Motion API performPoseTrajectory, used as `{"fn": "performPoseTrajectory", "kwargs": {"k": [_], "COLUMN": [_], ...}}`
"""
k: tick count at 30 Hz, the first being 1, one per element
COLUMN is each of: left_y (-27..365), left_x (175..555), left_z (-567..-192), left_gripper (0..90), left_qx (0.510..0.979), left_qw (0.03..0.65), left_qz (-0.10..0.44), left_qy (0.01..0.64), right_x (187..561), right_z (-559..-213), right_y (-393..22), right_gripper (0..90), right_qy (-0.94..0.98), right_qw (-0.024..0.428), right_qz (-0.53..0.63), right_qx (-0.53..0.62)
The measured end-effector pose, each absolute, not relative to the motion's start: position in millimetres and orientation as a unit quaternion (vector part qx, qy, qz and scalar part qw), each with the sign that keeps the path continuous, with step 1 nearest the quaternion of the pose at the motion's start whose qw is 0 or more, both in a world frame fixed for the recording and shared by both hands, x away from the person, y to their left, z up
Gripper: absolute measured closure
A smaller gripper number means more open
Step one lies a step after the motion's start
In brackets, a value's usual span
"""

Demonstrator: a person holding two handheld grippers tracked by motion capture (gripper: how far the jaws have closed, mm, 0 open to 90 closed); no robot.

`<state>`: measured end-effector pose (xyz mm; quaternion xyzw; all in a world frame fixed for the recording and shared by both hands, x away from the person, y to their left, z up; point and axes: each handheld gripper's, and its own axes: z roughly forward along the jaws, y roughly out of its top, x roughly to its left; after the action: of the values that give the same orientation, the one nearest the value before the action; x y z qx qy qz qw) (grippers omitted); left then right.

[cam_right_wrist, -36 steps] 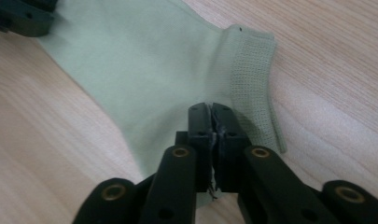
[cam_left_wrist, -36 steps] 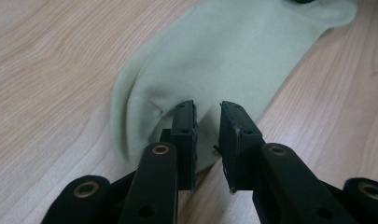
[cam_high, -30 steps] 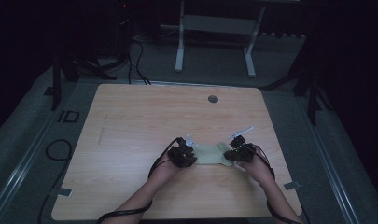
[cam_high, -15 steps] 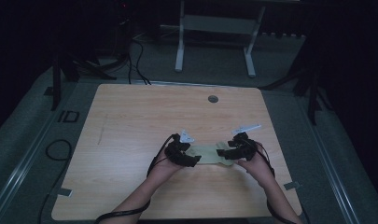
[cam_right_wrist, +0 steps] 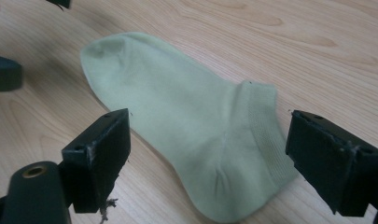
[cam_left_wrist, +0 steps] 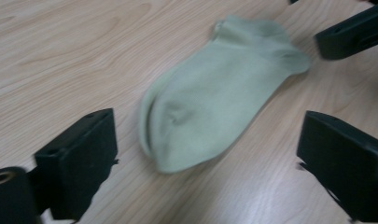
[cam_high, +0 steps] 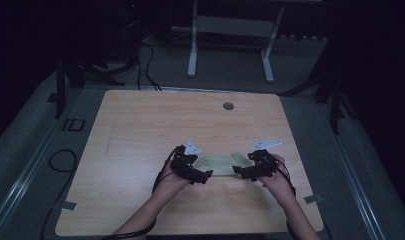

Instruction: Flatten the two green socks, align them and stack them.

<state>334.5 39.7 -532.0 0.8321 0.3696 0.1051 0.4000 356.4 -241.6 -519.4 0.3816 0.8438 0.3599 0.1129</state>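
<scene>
A pale green ankle sock (cam_high: 219, 164) lies flat on the wooden table (cam_high: 140, 130), between my two grippers. My left gripper (cam_high: 204, 175) hovers at its toe end (cam_left_wrist: 177, 140), and its jaws have just been opening; they stand wide apart and clear of the fabric. My right gripper (cam_high: 238, 172) hovers at the cuff end (cam_right_wrist: 261, 126). Its jaws have also just been opening, and the sock (cam_right_wrist: 186, 135) lies loose below and between them. The right gripper's black jaw tips (cam_left_wrist: 350, 32) show beyond the sock (cam_left_wrist: 214, 98) in the left gripper view.
A round grommet hole (cam_high: 228, 106) sits near the table's far edge. Cables (cam_high: 60, 160) trail on the grey floor at the left. A metal stand (cam_high: 230, 45) is on the floor beyond the table.
Both grippers let go of the sock and opened, lifting slightly. The sock now rests flat on the table.
</scene>
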Motion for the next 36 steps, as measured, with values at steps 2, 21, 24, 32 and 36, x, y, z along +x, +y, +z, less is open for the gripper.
{"fn": "performPoseTrajectory", "kwargs": {"k": [2,21,24,32,36], "left_y": [44,101,108,124,129], "left_x": [333,307,303,290,282], "left_z": [-533,-547,-549,-555,-558], "left_gripper": [2.4,2.3,2.3,2.4,2.4], "left_qx": [0.830,0.821,0.819,0.810,0.809], "left_qw": [0.400,0.393,0.392,0.401,0.402], "left_qz": [0.106,0.136,0.140,0.142,0.140], "left_qy": [0.374,0.391,0.395,0.404,0.406], "right_x": [354,340,337,331,327], "right_z": [-520,-531,-532,-538,-543], "right_y": [-245,-278,-283,-295,-301], "right_gripper": [13.8,13.9,13.9,14.1,14.1], "right_qy": [0.838,0.832,0.832,0.826,0.825], "right_qw": [0.119,0.136,0.136,0.137,0.138], "right_qz": [0.365,0.359,0.359,0.359,0.359], "right_qx": [0.387,0.400,0.401,0.412,0.413]}}
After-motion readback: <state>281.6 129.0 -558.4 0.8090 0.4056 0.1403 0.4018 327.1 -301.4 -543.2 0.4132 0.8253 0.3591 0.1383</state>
